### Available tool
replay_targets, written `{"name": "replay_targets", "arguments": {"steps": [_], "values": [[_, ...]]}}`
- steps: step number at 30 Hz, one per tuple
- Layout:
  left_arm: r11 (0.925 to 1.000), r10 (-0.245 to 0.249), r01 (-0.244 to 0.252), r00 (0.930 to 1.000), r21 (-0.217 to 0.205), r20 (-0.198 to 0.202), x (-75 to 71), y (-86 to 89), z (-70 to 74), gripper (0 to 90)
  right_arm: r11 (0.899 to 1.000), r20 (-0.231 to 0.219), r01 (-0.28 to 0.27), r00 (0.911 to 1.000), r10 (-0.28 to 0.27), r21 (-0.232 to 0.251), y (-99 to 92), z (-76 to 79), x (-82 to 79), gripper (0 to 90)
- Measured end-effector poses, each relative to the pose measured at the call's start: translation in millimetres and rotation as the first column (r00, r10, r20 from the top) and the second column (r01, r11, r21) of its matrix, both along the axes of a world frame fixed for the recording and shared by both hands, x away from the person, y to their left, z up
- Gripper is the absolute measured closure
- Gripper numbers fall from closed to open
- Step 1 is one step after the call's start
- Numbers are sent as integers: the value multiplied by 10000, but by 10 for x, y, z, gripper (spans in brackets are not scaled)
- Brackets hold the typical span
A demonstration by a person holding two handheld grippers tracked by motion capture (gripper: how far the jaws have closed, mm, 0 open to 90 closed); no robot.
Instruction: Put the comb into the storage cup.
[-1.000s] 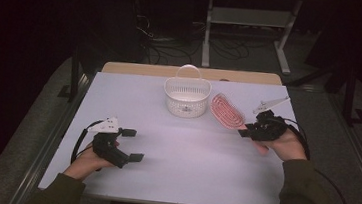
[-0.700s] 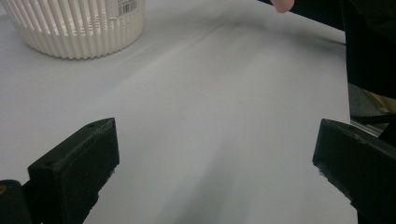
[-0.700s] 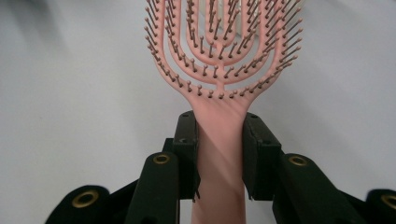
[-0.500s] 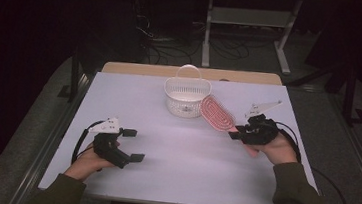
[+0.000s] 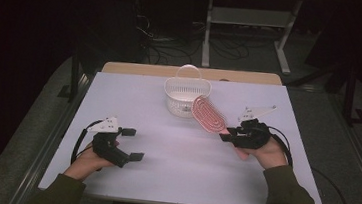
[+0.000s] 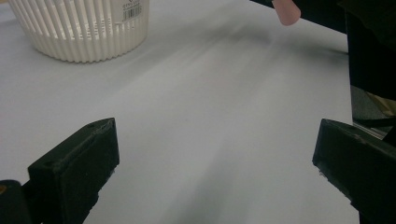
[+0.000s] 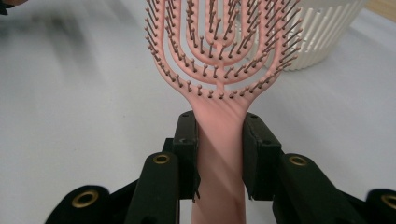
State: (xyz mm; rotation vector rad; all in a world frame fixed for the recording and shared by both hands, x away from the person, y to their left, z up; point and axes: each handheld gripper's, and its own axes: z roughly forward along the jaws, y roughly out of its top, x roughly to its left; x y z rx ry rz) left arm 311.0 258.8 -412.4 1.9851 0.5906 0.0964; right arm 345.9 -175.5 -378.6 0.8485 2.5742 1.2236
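A pink vented hairbrush (image 5: 209,115) hangs above the table, its bristled head next to the white basket (image 5: 185,96). My right gripper (image 5: 227,135) is shut on the brush's handle (image 7: 218,154), with both black jaws pressed against its sides in the right gripper view. The brush head (image 7: 219,42) points toward the basket (image 7: 322,32). At the front left, my left gripper (image 5: 131,144) stands open near the table top, its jaws wide apart over bare surface in the left gripper view. The basket (image 6: 84,28) shows at that view's upper left, and the handle's end (image 6: 286,11) at the top.
The white table (image 5: 181,177) has free room in its middle and front. A wooden strip (image 5: 137,69) runs along the far edge. Beyond it, a metal shelf stand (image 5: 247,23) and cables sit on the dark floor. Cables trail from both grippers.
My right gripper has carried the brush leftward, from the right side toward the basket. The left gripper has stayed in place.
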Motion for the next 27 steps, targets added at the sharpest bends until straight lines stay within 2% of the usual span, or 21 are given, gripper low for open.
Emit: {"name": "replay_targets", "arguments": {"steps": [9,17,21,25,27], "values": [[9999,131,-131,9999,-27,53,-21,16,1,0,9993,104,-66,9999,62,360,168,-45,-59,691],[9996,235,-234,9997,-150,53,-13,23,13,0,9992,209,-211,9996,204,339,288,-75,-114,691],[9996,190,-189,9998,-213,78,11,0,29,0,9981,158,-231,9996,223,576,319,-84,-125,691],[9996,140,-136,9998,-266,135,39,-36,54,0,9977,213,-276,9994,263,616,354,-89,-136,691],[9989,160,-154,9998,-433,130,75,-59,78,0,9979,214,-279,9994,267,583,365,-93,-135,691]]}}
